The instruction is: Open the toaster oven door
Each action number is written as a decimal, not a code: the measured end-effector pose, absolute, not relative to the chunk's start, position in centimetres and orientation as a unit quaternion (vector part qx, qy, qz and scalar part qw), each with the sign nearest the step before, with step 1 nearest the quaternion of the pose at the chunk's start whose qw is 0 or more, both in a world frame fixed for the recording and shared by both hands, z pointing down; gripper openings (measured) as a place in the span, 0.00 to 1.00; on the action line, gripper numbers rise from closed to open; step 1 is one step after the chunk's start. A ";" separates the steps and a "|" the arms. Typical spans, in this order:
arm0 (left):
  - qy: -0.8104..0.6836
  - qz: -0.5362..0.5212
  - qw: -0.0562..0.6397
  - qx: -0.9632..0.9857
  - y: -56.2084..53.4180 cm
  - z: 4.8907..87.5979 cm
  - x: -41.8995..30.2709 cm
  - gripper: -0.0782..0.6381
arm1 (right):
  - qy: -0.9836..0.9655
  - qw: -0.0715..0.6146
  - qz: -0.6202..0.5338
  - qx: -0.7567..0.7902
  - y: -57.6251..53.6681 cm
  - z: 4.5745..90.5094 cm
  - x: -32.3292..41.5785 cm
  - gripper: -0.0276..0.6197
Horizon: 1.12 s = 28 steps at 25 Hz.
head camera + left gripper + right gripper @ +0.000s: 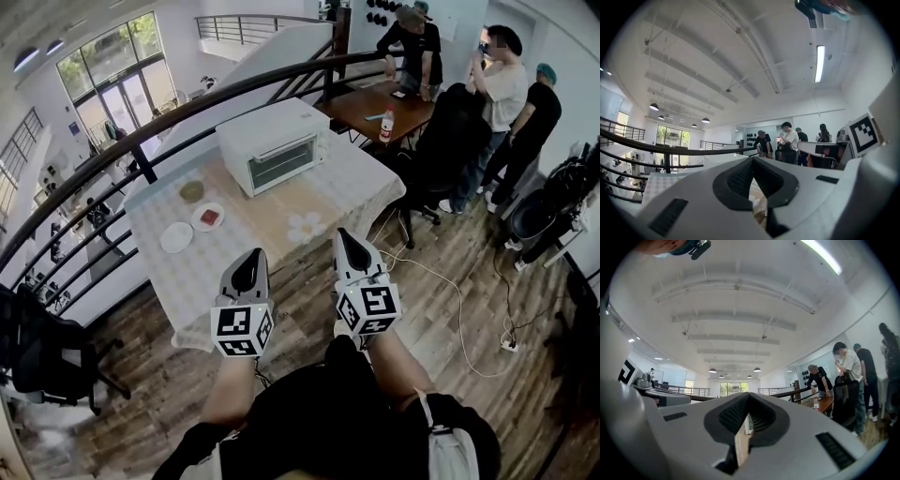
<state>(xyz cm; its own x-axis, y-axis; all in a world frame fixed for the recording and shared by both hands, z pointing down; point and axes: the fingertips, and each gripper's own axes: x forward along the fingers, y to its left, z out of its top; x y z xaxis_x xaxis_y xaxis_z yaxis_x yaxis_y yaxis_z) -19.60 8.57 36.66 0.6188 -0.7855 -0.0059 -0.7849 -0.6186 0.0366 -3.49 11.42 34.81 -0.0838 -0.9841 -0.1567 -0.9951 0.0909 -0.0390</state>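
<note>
Nearest are the two grippers, both pointing toward the table. The left gripper point(251, 258) and the right gripper point(345, 239) each have their jaws pressed together with nothing between them.

Both are well short of the white, boxy metal toaster oven point(275, 145), which stands at the table's far edge beside the dark curved railing point(187, 103). Its glass-fronted door point(281, 161) is closed and faces the person.

The oven is probably light enough to slide or tip when pulled. The door looks stiff and is most likely hinged at the bottom, so the upper edge, where a handle would run, seems the best place to hold. The handle itself is too small to make out.

The table point(253, 234) has a pale checked cloth, which may slip under the oven. Two small white plates point(176, 237) and a small bowl point(191, 191) sit to the oven's left, apart from it.

Around the table are a wooden plank floor point(450, 281) and several people standing by a brown table point(394, 103).
</note>
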 end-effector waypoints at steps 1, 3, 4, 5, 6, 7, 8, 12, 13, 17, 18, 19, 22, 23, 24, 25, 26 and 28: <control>-0.436 -0.011 0.013 0.900 8.4 36.6 -19.7 0.12 | 0.735 0.072 0.039 -0.673 11.2 34.8 -3.5 0.05; -0.438 -0.010 0.011 0.899 7.9 36.8 -20.0 0.12 | 0.735 0.074 0.040 -0.673 10.6 34.8 -3.6 0.05; -0.439 -0.009 0.010 0.898 7.6 36.8 -20.0 0.12 | 0.735 0.074 0.040 -0.673 10.4 34.8 -3.6 0.05; -0.441 -0.009 0.010 0.898 7.3 36.9 -20.0 0.12 | 0.736 0.074 0.040 -0.672 10.0 34.8 -3.6 0.05; -0.442 -0.008 0.009 0.897 6.9 36.9 -19.9 0.12 | 0.737 0.074 0.040 -0.670 9.6 34.9 -3.5 0.05; -0.443 -0.007 0.008 0.896 6.5 37.0 -19.8 0.12 | 0.739 0.074 0.040 -0.669 9.2 35.0 -3.4 0.05; -0.444 -0.006 0.007 0.896 6.1 37.2 -19.6 0.12 | 0.740 0.074 0.038 -0.668 8.7 35.3 -3.3 0.05; -0.449 0.003 0.004 0.894 3.6 37.7 -18.7 0.12 | 0.745 0.074 0.031 -0.663 5.9 36.1 -2.5 0.05; -0.451 0.005 0.004 0.893 2.9 37.8 -18.4 0.12 | 0.746 0.074 0.029 -0.661 5.0 36.3 -2.1 0.05; -0.462 0.007 0.013 0.887 -1.2 38.6 -16.8 0.12 | 0.753 0.073 0.023 -0.653 0.6 37.0 -0.2 0.05; -0.465 0.008 0.016 0.885 -2.3 38.8 -16.2 0.12 | 0.757 0.072 0.022 -0.649 -0.6 37.2 0.2 0.05; -0.468 0.008 0.018 0.884 -3.3 39.0 -15.5 0.12 | 0.761 0.071 0.021 -0.645 -1.9 37.4 0.8 0.05; -0.476 0.015 0.020 0.879 -7.0 39.3 -12.5 0.12 | 0.768 0.071 0.014 -0.636 -6.3 37.6 3.3 0.05; -0.479 0.017 0.020 0.877 -8.3 39.3 -11.4 0.12 | 0.771 0.071 0.011 -0.633 -7.8 37.7 4.4 0.05; -0.482 0.019 0.020 0.875 -9.5 39.2 -10.5 0.12 | 0.773 0.070 0.009 -0.630 -9.2 37.7 5.3 0.05; -0.487 0.021 0.019 0.873 -10.7 39.1 -9.6 0.12 | 0.776 0.070 0.008 -0.627 -10.5 37.6 6.2 0.05; -0.492 0.022 0.018 0.870 -12.0 39.0 -8.8 0.12 | 0.779 0.070 0.008 -0.623 -11.8 37.6 7.1 0.05; -0.503 0.021 0.017 0.864 -14.4 38.7 -7.3 0.12 | 0.785 0.071 0.007 -0.615 -14.4 37.4 8.9 0.05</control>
<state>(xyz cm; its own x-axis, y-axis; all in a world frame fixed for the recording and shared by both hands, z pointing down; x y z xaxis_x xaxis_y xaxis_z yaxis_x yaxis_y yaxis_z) -7.29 -14.40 38.75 0.4927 -0.8686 0.0530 -0.8700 -0.4929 0.0093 8.88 -14.36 37.42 -0.2332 -0.9651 -0.1192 -0.9670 0.2431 -0.0769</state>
